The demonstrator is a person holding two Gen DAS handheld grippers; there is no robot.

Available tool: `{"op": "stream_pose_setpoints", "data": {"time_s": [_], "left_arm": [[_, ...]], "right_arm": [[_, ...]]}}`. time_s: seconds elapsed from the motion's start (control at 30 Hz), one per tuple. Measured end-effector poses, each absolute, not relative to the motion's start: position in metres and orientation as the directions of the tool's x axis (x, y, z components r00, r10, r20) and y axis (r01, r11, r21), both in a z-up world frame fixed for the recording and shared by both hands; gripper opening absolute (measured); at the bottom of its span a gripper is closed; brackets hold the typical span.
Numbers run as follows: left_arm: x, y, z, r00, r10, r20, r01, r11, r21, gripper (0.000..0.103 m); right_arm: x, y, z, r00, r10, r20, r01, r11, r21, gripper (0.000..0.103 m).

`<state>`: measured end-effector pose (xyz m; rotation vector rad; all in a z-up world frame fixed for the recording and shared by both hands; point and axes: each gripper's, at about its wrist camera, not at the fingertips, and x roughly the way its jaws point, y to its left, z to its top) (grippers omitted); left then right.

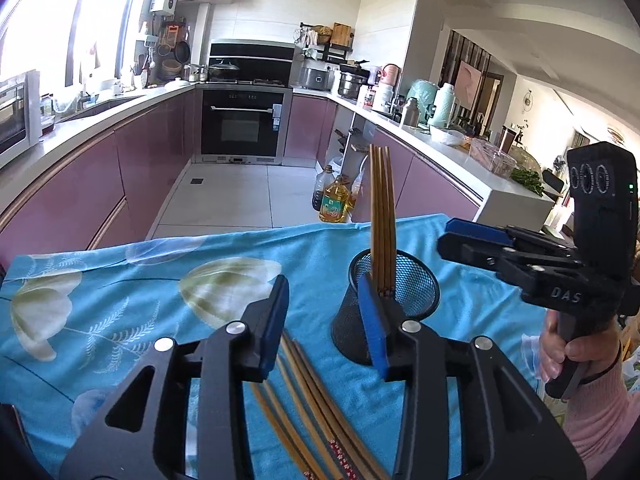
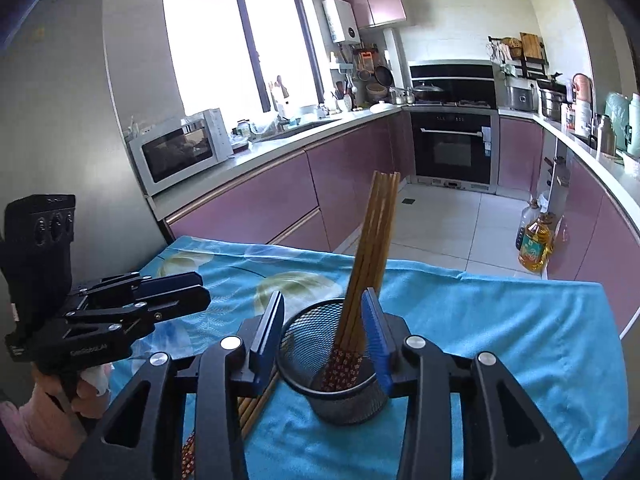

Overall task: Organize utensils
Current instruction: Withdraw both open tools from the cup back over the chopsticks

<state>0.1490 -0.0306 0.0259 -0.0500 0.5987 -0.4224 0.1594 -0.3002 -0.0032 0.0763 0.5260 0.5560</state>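
Observation:
A black mesh cup stands on the blue cloth and holds several wooden chopsticks upright, patterned ends down. More chopsticks lie flat on the cloth beside the cup. My left gripper is open and empty above the loose chopsticks, its right finger against the cup. My right gripper is open, its fingers on either side of the cup's rim, holding nothing. Each gripper shows in the other's view, the right one and the left one.
The blue flowered cloth covers a small table with its far edge toward the kitchen floor. Oil bottles stand on the floor beyond. Purple cabinets, an oven and counters ring the room.

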Motion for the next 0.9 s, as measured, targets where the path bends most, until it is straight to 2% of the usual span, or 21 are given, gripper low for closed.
{"op": "stream_pose_setpoints", "data": {"time_s": [0.17,0.33,0.53,0.9], "left_arm": [[0.126,-0.008,0.007,0.749,-0.344,-0.567,0.321,0.936,-0.144,0.044],[0.109,0.004,-0.025,0.721,-0.3,-0.624,0.286,0.95,-0.127,0.052],[0.096,0.006,-0.06,0.68,-0.264,-0.685,0.26,0.959,-0.111,0.053],[0.085,0.002,-0.091,0.616,-0.258,-0.745,0.255,0.959,-0.12,0.053]], "right_arm": [[0.131,-0.285,-0.014,0.665,0.587,-0.462,-0.556,0.802,0.219,0.046],[0.122,-0.254,-0.053,0.589,0.59,-0.552,-0.576,0.786,0.224,0.046],[0.123,-0.235,-0.095,0.523,0.561,-0.642,-0.545,0.799,0.254,0.046],[0.119,-0.224,-0.116,0.512,0.513,-0.689,-0.519,0.824,0.228,0.046]]}}
